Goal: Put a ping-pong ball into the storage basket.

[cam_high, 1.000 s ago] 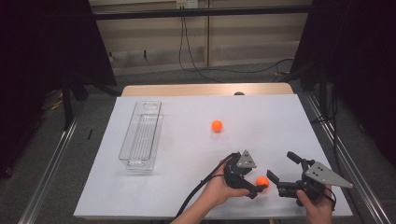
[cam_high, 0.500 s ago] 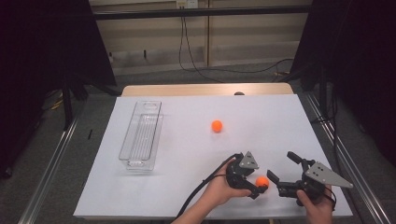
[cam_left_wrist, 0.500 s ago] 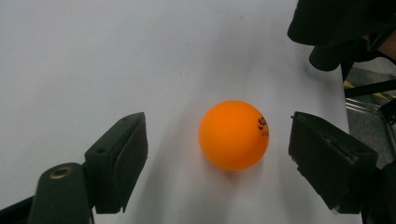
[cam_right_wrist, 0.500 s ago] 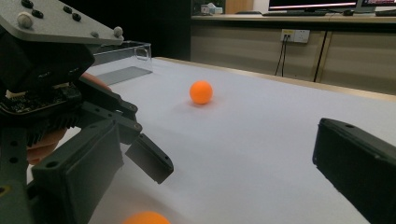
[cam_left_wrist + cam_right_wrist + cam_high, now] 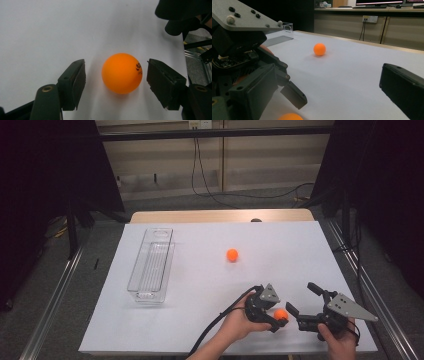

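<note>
At near edge of white table (image 5: 200, 285): left gripper (image 5: 116, 75), jaws just closing around near orange ball (image 5: 122, 73), pads not yet touching, grasp pending; right gripper (image 5: 302, 302) spread, idle; second ball (image 5: 232, 254) farther; clear bin (image 5: 151, 265) far left.

So the near ball (image 5: 280, 314) sits on the table (image 5: 200, 320) at the front edge, right between the left gripper (image 5: 276, 318) jaws, not touching either. The right gripper (image 5: 303, 306) is just beside it on the right. The second ball (image 5: 232, 254) lies farther back mid-table, and the clear tray (image 5: 150, 265) is off to the left.
</note>
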